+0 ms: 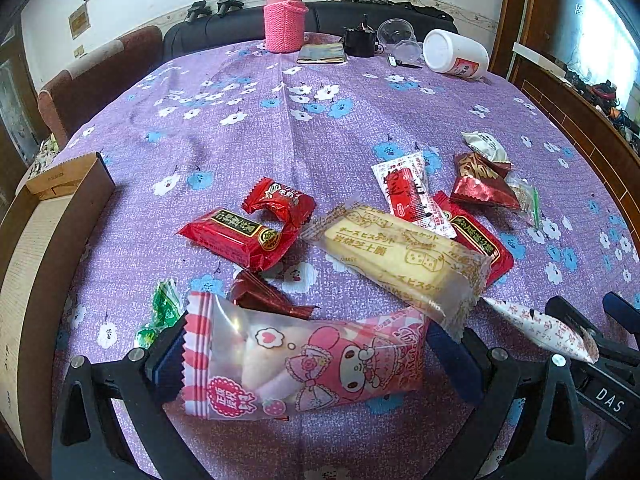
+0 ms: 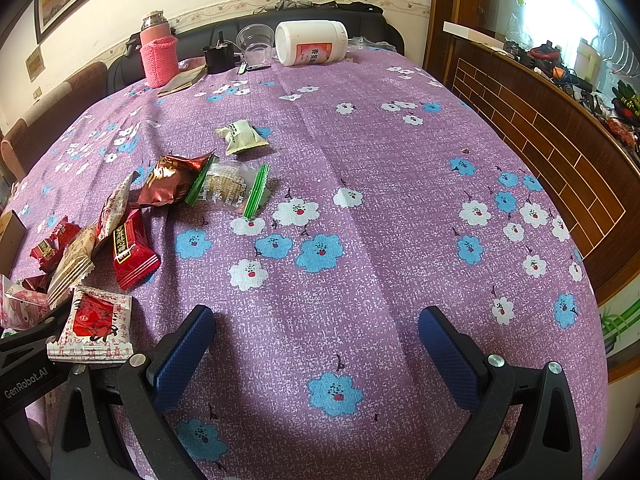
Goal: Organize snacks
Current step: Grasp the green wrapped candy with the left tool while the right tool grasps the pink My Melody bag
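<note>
My left gripper (image 1: 316, 360) stands wide around a pink cartoon marshmallow packet (image 1: 304, 364) that spans the gap between its blue pads; I cannot tell if the pads press it. Past it on the purple flowered tablecloth (image 1: 280, 128) lie a long cheese biscuit packet (image 1: 396, 256), two red packets (image 1: 240, 236), a dark red wrapper (image 1: 264, 294) and a green candy (image 1: 162, 312). My right gripper (image 2: 316, 352) is open and empty over bare cloth. Left of it lie a white-and-red packet (image 2: 90, 328), a red packet (image 2: 130, 250), a clear green-edged packet (image 2: 228, 188) and a cream packet (image 2: 242, 136).
A cardboard box (image 1: 44, 216) stands at the table's left edge. At the far edge stand a pink-sleeved flask (image 1: 285, 16), a black object (image 1: 360, 40), clear plastic cups (image 1: 400, 38) and a toppled white jar (image 1: 456, 54). A wooden cabinet (image 2: 540, 140) borders the right side.
</note>
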Tool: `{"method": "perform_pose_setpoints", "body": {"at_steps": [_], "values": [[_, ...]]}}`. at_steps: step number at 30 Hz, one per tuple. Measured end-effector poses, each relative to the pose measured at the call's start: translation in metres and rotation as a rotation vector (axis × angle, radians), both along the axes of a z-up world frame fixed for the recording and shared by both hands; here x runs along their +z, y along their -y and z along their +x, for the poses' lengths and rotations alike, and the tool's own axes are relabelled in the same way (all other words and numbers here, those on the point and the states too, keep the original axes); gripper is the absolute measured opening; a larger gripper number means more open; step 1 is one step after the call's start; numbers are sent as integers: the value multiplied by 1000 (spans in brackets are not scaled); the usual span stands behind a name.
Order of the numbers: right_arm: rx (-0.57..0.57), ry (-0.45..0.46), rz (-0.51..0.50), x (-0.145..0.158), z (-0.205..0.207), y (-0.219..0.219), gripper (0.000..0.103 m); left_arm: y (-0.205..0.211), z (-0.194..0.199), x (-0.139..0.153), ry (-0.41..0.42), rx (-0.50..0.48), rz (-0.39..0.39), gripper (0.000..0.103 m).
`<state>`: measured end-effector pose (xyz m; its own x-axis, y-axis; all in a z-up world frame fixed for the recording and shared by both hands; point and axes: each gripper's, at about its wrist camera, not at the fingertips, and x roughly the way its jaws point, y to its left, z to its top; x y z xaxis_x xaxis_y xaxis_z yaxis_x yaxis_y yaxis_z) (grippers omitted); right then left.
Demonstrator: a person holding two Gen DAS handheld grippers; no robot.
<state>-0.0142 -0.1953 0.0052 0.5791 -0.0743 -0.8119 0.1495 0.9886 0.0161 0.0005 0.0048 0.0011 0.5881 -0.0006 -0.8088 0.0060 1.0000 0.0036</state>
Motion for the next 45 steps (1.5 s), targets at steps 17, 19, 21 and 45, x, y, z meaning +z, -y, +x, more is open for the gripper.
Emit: {"method": "perform_pose_setpoints", "body": {"at_steps": [17, 19, 21, 45], "values": [[103, -62, 20, 0, -29, 0, 102, -27, -85, 22, -73, -291, -197, 102], [117, -60, 23, 0, -36, 1, 102, -41, -107, 42, 32, -285, -174, 102], [126, -79, 15, 1, -40, 2, 102, -62, -132, 69, 173, -268, -126, 103], [537, 34, 182, 15, -17, -151, 26, -111, -103, 52, 94, -212, -142, 65]]}}
